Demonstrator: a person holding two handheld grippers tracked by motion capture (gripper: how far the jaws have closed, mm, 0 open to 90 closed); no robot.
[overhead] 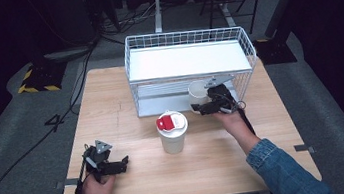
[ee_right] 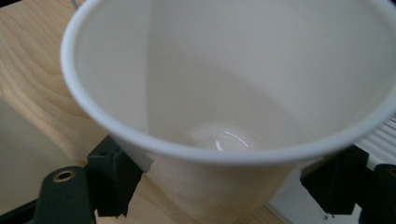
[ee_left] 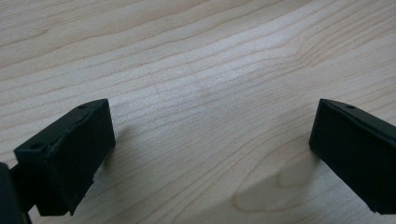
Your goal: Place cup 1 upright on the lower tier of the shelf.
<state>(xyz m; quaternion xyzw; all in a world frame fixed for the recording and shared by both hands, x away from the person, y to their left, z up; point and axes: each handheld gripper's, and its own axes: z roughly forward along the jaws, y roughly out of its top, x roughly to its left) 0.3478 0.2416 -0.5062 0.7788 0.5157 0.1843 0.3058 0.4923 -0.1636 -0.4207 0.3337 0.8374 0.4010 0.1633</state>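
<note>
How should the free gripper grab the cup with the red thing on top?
Probably by the wall of the lidded cup, just under its rim, coming level from the left gripper's side. It stands upright and tapers downward, so jaws under the lid are less likely to slip, and the red tab stays untouched. The jaws stand open over the table.

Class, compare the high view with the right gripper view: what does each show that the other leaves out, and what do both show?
High view alone: the left gripper resting on the table, a lidded cup with a red tab, and the wire rack's upper shelf. Right gripper view alone: the held cup's bare inside bottom. Both: the right gripper shut on the open white cup, and the wooden table.
</note>
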